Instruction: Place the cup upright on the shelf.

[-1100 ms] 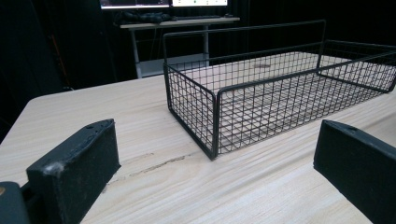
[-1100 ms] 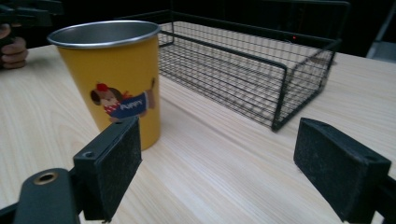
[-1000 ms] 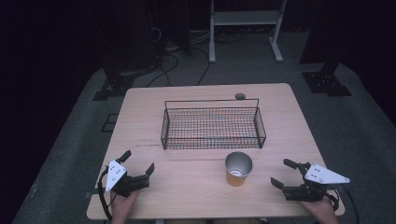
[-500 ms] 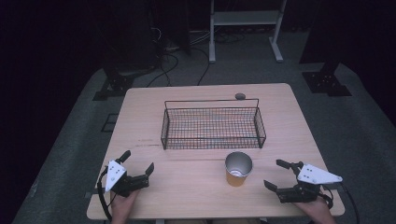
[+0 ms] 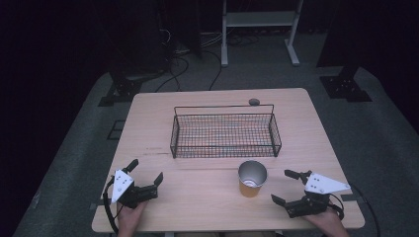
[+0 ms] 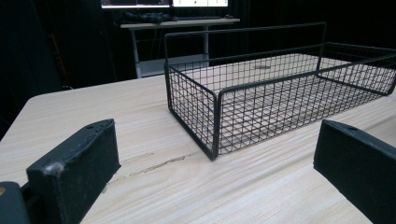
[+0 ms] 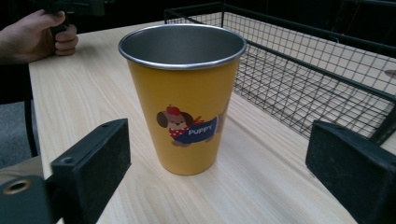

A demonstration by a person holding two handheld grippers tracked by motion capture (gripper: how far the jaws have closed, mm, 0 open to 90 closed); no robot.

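Setting: lab or test room, dark. Light wooden table stands alone on grey carpet, black surroundings all round. Loose cables on the floor behind, black stand feet at both far corners, white metal frame beyond. Left gripper view: a desk with lit monitors at the back

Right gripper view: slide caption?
Open right gripper faces an upright yellow cup beside the wire basket.
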